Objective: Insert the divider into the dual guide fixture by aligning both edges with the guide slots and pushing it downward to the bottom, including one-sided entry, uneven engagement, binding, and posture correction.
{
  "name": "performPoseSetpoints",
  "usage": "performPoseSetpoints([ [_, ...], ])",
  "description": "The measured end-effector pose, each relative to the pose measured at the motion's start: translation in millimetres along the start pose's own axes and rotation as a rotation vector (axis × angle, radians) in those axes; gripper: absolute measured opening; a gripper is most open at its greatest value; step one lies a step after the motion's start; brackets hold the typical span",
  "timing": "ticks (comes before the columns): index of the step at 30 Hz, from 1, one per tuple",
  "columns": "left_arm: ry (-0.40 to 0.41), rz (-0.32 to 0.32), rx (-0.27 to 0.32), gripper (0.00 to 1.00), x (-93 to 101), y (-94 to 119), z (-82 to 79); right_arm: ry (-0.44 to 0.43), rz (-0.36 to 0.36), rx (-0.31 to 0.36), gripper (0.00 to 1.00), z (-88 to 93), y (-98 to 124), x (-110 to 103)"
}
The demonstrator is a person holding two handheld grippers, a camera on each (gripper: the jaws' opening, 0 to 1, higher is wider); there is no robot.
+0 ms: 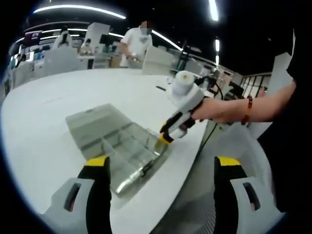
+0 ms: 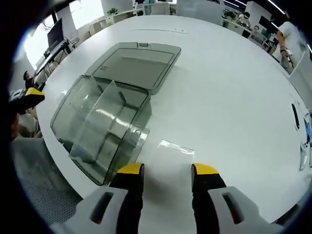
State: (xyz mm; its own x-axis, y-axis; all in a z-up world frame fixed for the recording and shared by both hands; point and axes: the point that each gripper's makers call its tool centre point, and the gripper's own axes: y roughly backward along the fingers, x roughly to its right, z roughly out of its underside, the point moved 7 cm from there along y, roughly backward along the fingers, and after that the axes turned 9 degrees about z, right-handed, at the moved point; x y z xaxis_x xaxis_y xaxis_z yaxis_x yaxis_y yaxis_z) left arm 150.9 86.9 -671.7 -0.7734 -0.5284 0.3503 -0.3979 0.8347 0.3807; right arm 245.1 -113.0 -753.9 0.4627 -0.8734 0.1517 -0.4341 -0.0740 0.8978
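My right tool half open, pinching thin clear plastic divider flat on white desk, clear compartment box at 10 o'clock; left tool wide, empty, clear for steadying

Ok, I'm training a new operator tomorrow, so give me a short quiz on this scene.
1. True or false: the clear box's lid is shut.
2. The left gripper's jaws are: A) wide apart, holding nothing; B) clamped on the lid; C) clamped on a cable.
3. Fill in: the table under the box is coloured ____.
Key: 1 false, the lid lies folded open; 2 A; 3 white.
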Motion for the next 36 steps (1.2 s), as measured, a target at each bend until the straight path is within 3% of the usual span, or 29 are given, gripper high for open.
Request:
performPoseSetpoints([
  [11, -0.003, -0.001, 0.003, 0.87, 1.4, -0.3, -2.5, -0.025, 0.011, 0.032, 0.28, 2.2, 1.0, -0.9],
  [25, -0.009, 0.001, 0.001, 0.87, 3.5, -2.5, -4.8, -0.042, 0.024, 0.023, 0.27, 7.5, 4.6, 8.1],
  [36, -0.02, 0.018, -0.003, 0.86, 5.6, -9.1, -9.6, -0.05, 0.039, 0.087, 0.27, 0.9, 14.8, 15.8],
])
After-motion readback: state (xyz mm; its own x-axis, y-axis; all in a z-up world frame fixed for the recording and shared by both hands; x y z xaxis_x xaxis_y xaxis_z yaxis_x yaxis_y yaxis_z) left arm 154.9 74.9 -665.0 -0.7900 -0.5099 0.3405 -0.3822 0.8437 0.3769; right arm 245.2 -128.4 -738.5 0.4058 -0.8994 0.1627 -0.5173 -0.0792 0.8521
